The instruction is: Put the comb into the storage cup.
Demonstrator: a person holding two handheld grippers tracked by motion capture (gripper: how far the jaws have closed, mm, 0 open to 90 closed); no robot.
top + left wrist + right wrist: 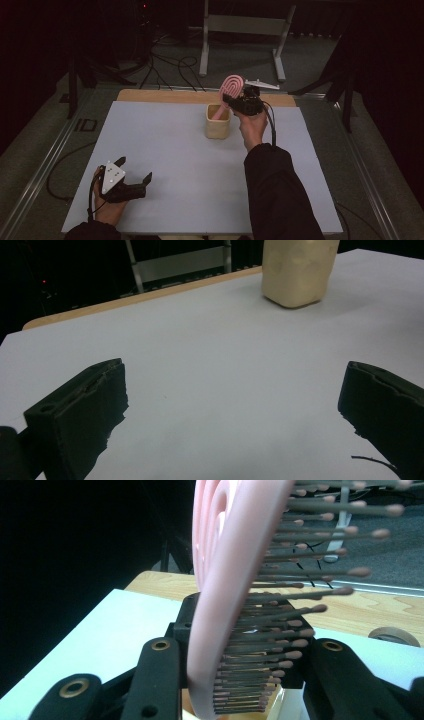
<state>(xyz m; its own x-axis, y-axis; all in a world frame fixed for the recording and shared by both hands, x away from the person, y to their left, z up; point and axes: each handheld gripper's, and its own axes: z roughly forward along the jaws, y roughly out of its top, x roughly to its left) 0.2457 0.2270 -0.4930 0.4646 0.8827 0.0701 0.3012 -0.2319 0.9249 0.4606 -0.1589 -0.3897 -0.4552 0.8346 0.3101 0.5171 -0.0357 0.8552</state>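
A pink hairbrush (232, 86) leans with its handle down inside a beige cup (218, 127) at the far middle of the table. My right gripper (231, 100) is shut on the brush just below its head. In the right gripper view the brush (225, 605) stands between the two black jaws, its back against one jaw and its bristle tips toward the other. My left gripper (134, 169) rests near the table's front left, open, with nothing between its fingers. In the left gripper view the cup (297, 270) stands well beyond the wide-apart jaws of that gripper (235, 377).
The pale table top (175, 150) has a bare wooden strip (160, 95) along its far edge. A grey metal stand (240, 25) and loose cables (170, 67) lie on the floor behind. Dark metal rails run along both sides.
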